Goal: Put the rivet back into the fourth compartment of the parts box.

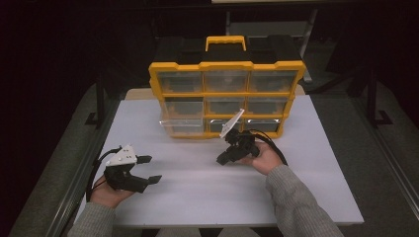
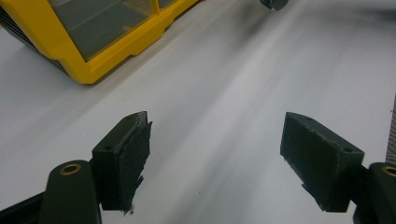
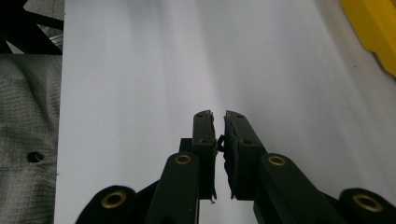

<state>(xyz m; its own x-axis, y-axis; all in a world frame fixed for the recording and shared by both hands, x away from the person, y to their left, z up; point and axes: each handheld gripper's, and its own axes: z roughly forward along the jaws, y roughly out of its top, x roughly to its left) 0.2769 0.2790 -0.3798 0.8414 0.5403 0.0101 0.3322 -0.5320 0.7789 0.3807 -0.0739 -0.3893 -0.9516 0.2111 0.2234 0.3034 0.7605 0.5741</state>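
Yellow drawer box [image 1: 226, 94] sits at the top middle of the high view, on the white table [image 1: 197, 197]. Your right gripper [image 1: 223, 159], just below it, has its jaws pressed together on nothing. Your left gripper [image 1: 148, 169], at the lower left, is spread wide and empty.

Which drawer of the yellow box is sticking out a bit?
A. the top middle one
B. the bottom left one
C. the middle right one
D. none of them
B: in the high view the clear bottom left drawer juts forward from the yellow organizer box, while the other drawers sit flush in the frame.
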